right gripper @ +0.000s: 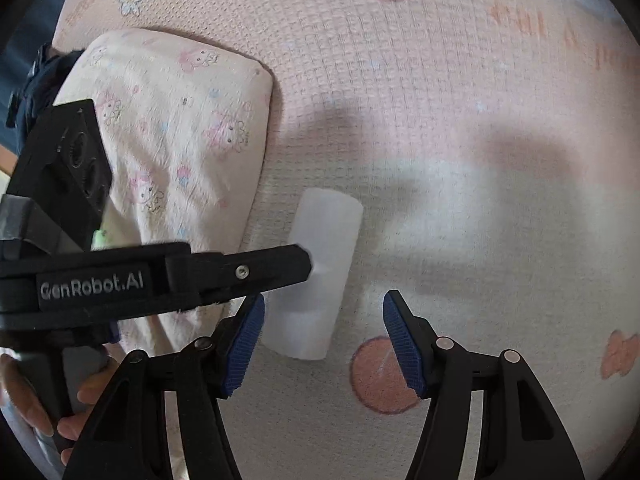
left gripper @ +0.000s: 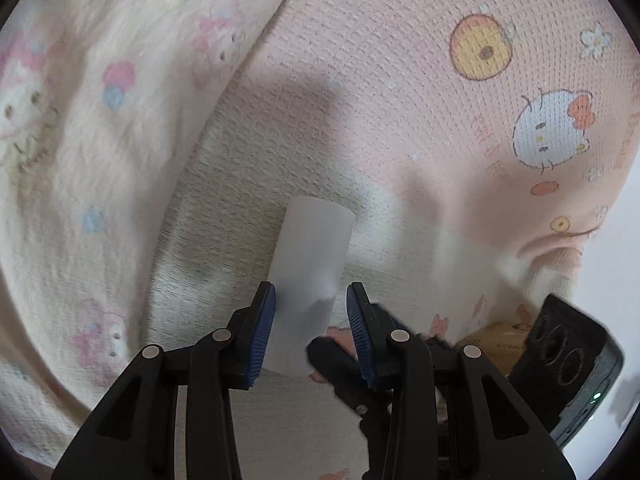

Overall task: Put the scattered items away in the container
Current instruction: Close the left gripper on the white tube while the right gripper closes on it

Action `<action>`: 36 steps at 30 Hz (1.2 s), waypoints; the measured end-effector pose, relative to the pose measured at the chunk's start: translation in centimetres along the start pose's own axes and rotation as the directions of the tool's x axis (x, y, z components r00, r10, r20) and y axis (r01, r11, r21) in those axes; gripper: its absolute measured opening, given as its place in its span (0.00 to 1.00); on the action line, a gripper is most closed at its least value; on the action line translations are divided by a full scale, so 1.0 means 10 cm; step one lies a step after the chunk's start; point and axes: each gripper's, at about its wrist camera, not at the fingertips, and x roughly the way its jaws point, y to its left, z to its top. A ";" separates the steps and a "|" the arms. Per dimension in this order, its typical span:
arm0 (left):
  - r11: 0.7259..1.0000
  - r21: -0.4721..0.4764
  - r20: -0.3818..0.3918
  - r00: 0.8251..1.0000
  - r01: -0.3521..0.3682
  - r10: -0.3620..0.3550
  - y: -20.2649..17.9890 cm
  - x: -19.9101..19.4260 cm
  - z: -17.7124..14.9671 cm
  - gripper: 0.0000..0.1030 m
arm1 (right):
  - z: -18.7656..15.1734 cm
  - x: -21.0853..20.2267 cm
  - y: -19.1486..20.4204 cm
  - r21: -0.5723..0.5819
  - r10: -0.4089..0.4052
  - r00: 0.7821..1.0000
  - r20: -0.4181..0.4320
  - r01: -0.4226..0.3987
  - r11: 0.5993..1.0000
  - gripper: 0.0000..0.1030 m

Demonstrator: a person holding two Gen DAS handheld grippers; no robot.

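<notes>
A white oblong packet lies on the pink cartoon-print blanket. My left gripper is open with its jaws on either side of the packet's near half, the left pad touching its edge. In the right wrist view the packet lies just ahead of my right gripper, which is open and empty above it; the left gripper's finger reaches in from the left and touches the packet's side. No container shows.
A cream pillow with pink bunny prints lies left of the packet, also in the right wrist view. The right gripper's body sits at the lower right of the left wrist view, over a tan box.
</notes>
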 end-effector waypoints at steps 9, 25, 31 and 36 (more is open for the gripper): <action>1.000 -0.016 -0.012 1.000 0.022 -0.023 -0.08 0.15 -0.14 0.28 | -0.09 0.05 -0.22 0.064 0.059 0.997 -0.044 -0.056 0.996 0.37; 0.993 0.109 -0.163 0.986 0.045 -0.027 -0.58 0.57 -0.85 0.28 | -0.61 -0.50 -0.73 0.144 -0.051 0.981 -0.185 0.079 0.986 0.37; 0.980 0.182 -0.269 0.963 0.083 -0.032 -0.85 0.82 -1.25 0.28 | -0.91 -0.75 -1.02 0.210 -0.135 0.967 -0.216 0.181 0.961 0.37; 0.970 0.227 -0.340 0.940 0.093 -0.010 -1.08 0.99 -1.53 0.28 | -1.23 -0.95 -1.21 0.302 -0.131 0.969 -0.208 0.191 0.934 0.37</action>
